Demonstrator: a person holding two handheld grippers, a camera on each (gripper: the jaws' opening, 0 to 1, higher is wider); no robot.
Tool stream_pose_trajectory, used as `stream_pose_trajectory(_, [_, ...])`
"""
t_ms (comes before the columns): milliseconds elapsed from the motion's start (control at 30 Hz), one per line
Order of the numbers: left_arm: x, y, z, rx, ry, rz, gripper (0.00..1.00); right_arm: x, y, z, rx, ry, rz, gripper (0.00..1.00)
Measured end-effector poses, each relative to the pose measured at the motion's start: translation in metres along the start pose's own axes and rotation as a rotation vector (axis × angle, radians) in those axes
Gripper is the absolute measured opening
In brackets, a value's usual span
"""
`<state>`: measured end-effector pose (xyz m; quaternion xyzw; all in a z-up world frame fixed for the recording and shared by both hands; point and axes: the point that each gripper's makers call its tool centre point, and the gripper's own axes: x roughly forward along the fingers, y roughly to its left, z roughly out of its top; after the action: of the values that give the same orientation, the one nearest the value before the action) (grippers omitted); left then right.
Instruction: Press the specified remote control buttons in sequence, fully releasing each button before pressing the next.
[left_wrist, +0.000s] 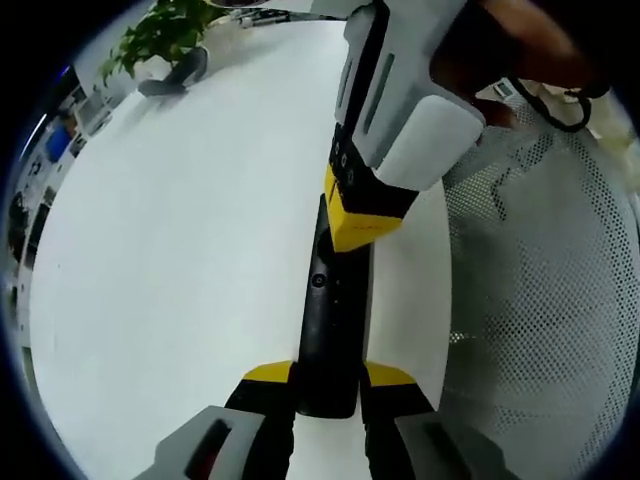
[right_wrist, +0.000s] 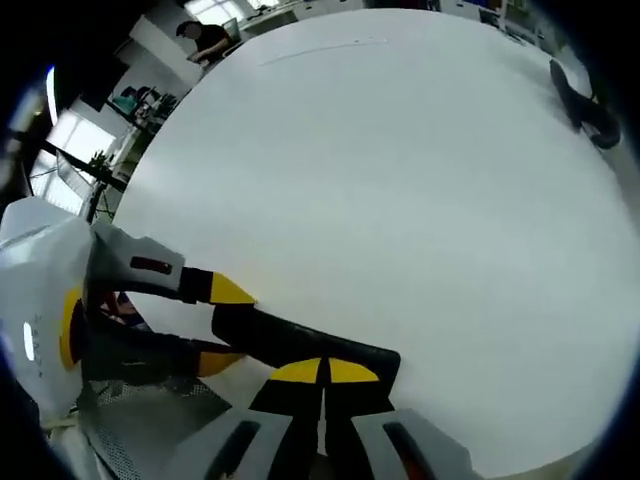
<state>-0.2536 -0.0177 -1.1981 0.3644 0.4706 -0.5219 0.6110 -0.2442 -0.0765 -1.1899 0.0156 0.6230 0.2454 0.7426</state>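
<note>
The black remote (left_wrist: 328, 320) sat out near the white table's (left_wrist: 180, 260) edge, clamped at its near end between the left gripper (left_wrist: 328, 385) jaws. The right gripper (right_wrist: 325, 372) had its yellow tips pressed together, down on the remote's far end. Loads of bare tabletop stretched away beyond them. A mesh chair (left_wrist: 560, 300) sat just past the edge, and a plant (left_wrist: 165, 30) was way off at the far side.

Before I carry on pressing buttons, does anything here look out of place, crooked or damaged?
Nothing stands out. The slim black remote control lies undamaged near the white table's edge, gripped at one end by the left gripper; the right gripper is shut, pressing on it.
</note>
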Motion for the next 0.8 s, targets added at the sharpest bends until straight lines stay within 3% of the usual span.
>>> stream_pose_trajectory(400, [-0.0003, 0.0002, 0.0002, 0.01, -0.013, -0.015, 0.24, 0.0002, -0.004, 0.0014, 0.043, -0.039, 0.001, 0.0])
stream_pose_trajectory(533, [0.0, 0.0003, 0.0, 0.023, -0.003, -0.021, 0.24, 0.0006, -0.005, 0.0028, 0.027, -0.023, 0.006, 0.0])
stream_pose_trajectory(633, [0.0003, 0.0004, 0.0001, 0.022, -0.004, -0.015, 0.24, -0.0003, -0.0049, 0.0026, 0.074, 0.002, 0.034, 0.0])
stream_pose_trajectory(800, [-0.0005, 0.0002, -0.0002, 0.016, -0.022, -0.019, 0.24, 0.0021, -0.0015, 0.0063, 0.051, 0.019, 0.031, 0.0])
